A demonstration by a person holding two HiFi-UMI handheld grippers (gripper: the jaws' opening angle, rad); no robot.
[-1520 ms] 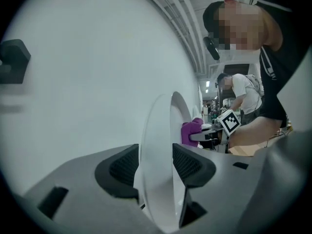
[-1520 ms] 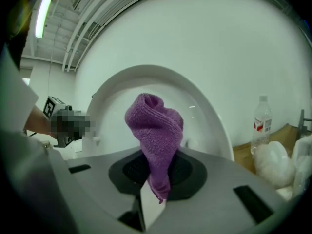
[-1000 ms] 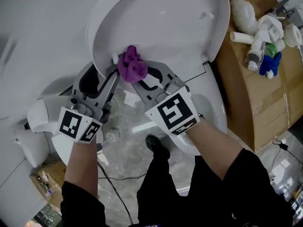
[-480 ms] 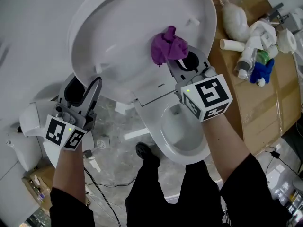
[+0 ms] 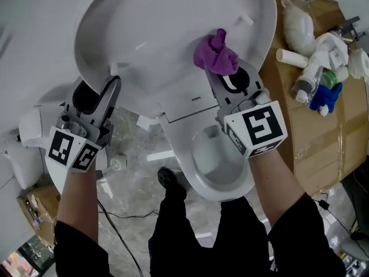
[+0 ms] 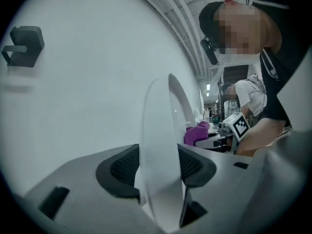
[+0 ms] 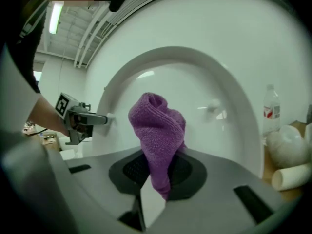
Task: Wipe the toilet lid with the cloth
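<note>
Toilet lid (image 5: 173, 33) is raised upright, inner face toward the person, white and glossy, its back against a plain white wall (image 5: 34, 16).

- left gripper (image 5: 114, 84): jaws clamped on the lid's left rim. In the left gripper view the rim runs edge-on between both pads.
- right gripper (image 5: 230, 73): jaws closed on a purple cloth (image 5: 215, 53). The cloth is bunched, and its top wad presses on the inner face of the lid, right of centre and near the right rim. A tail of the cloth hangs down between the pads.
- toilet bowl (image 5: 216, 166): open, directly below the lid.
- floor (image 5: 138, 154): grey marble-look tile below the lid. A black cable (image 5: 124, 235) runs across it, and the person's dark shoe (image 5: 170, 180) stands beside the bowl.
- cardboard box (image 5: 311, 126): just right of the lid and used as the surface. On top are a white roll (image 5: 291, 57), a clear bottle with a red label (image 7: 270, 113), white plastic bundles and something blue (image 5: 326, 94), all crowded together.
- white ceramic fixture (image 5: 29, 137): left of and below the lid. I can't tell what it is.
- black wall hook (image 6: 24, 45): seen in the left gripper view, on the wall well left of the lid.
</note>
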